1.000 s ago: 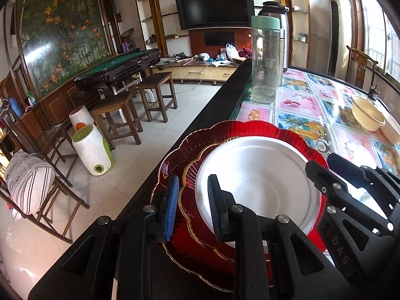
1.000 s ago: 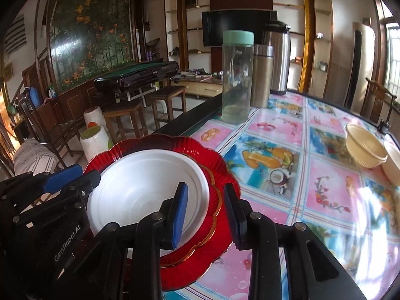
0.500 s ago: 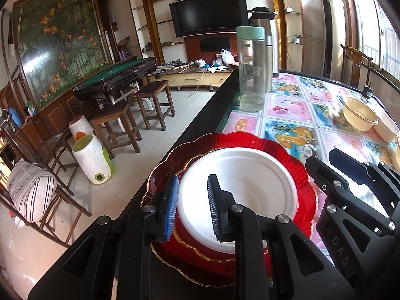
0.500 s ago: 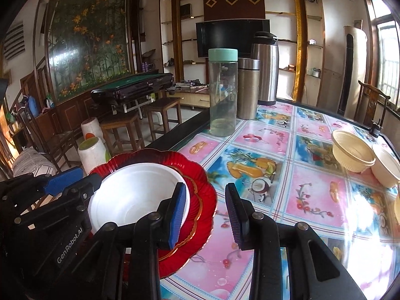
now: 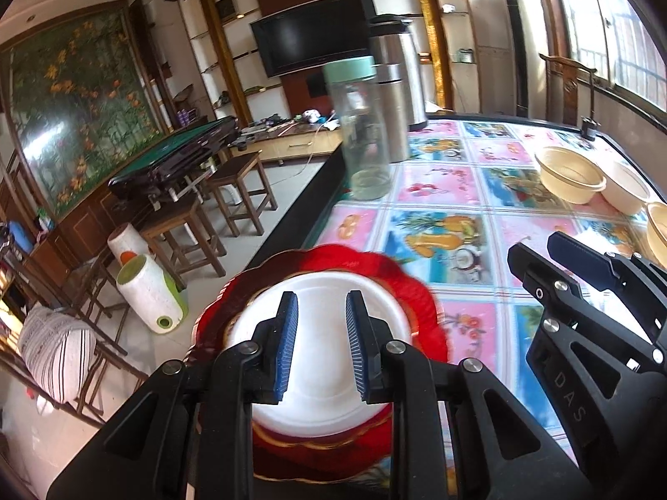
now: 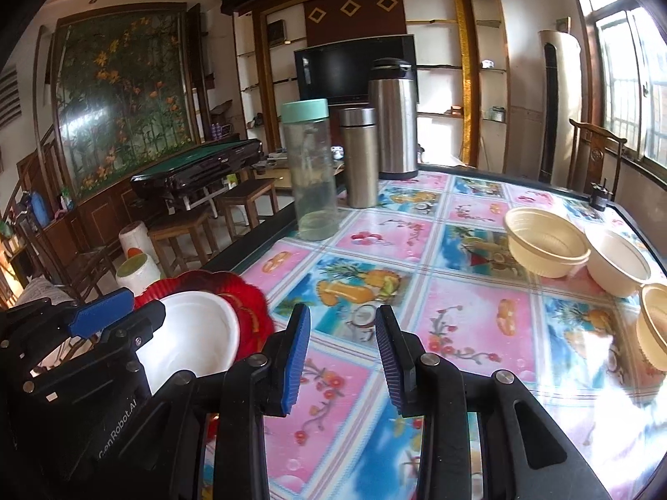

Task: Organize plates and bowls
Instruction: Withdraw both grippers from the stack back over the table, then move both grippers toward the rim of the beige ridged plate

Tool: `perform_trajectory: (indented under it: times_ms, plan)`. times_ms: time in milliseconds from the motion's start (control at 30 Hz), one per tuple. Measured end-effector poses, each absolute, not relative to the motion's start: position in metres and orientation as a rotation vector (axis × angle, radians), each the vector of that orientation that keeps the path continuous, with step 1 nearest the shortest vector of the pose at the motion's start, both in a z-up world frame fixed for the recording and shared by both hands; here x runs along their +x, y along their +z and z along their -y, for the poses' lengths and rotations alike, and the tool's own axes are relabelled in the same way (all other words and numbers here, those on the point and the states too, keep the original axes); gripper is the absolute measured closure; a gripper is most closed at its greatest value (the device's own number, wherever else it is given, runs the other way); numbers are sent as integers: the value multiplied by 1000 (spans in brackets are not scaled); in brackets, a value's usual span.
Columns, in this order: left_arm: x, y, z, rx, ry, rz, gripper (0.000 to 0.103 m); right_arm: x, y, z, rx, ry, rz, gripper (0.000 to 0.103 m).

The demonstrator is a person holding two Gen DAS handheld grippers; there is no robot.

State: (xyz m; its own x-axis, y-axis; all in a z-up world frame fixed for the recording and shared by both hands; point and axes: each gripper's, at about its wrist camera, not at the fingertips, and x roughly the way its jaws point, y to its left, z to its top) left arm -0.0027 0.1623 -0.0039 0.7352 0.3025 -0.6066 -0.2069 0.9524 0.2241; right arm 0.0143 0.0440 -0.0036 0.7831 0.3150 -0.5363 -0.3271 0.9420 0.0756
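Observation:
A white bowl [image 5: 319, 291] rests on a stack of red scalloped plates [image 5: 400, 283] at the table's near left edge. My left gripper [image 5: 321, 346] hovers open over the bowl's near side, with nothing between its blue pads. In the right wrist view the white bowl [image 6: 196, 333] and red plates [image 6: 250, 304] sit at lower left, partly hidden behind the left gripper [image 6: 112, 316]. Over the patterned tablecloth, right of the stack, my right gripper [image 6: 342, 354] is open and holds nothing. Three cream bowls [image 6: 546, 246] stand at the right side of the table.
A clear bottle with a green lid [image 6: 310, 175], a steel thermos [image 6: 360, 158] and a tall steel flask [image 6: 394, 121] stand at the far left of the table [image 6: 458, 316]. The table's dark left edge drops to a floor with stools and chairs.
Both grippers have drawn back from the plate stack, which now looks smaller and lower. The right gripper has swung right, off the red rim and over the tablecloth. Both jaws stayed open.

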Motion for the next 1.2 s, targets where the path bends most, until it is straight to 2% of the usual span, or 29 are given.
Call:
perform_trajectory:
  times_ms: [67,167,200,367,467,600,867,1200]
  plan:
    - [1,-1,-148,164,265,-686,79,18,-3,-30,-6,327,-576,69]
    - [7,4,-123,193,233,-672,55,24,-1,-6,18,292,-574,69]
    - [7,6,-117,202,225,-665,52,26,0,3,26,278,-573,69]
    - [19,15,-70,239,122,-663,52,32,5,52,54,191,-555,68]
    - [31,19,-40,214,12,-705,44,33,11,88,56,129,-540,61]
    - [41,23,5,204,-111,-738,32,33,20,147,73,43,-523,58]
    - [70,32,93,179,-328,-816,26,24,40,276,158,-119,-532,45]
    - [124,22,164,12,-431,-980,26,45,26,398,372,-183,-665,43]
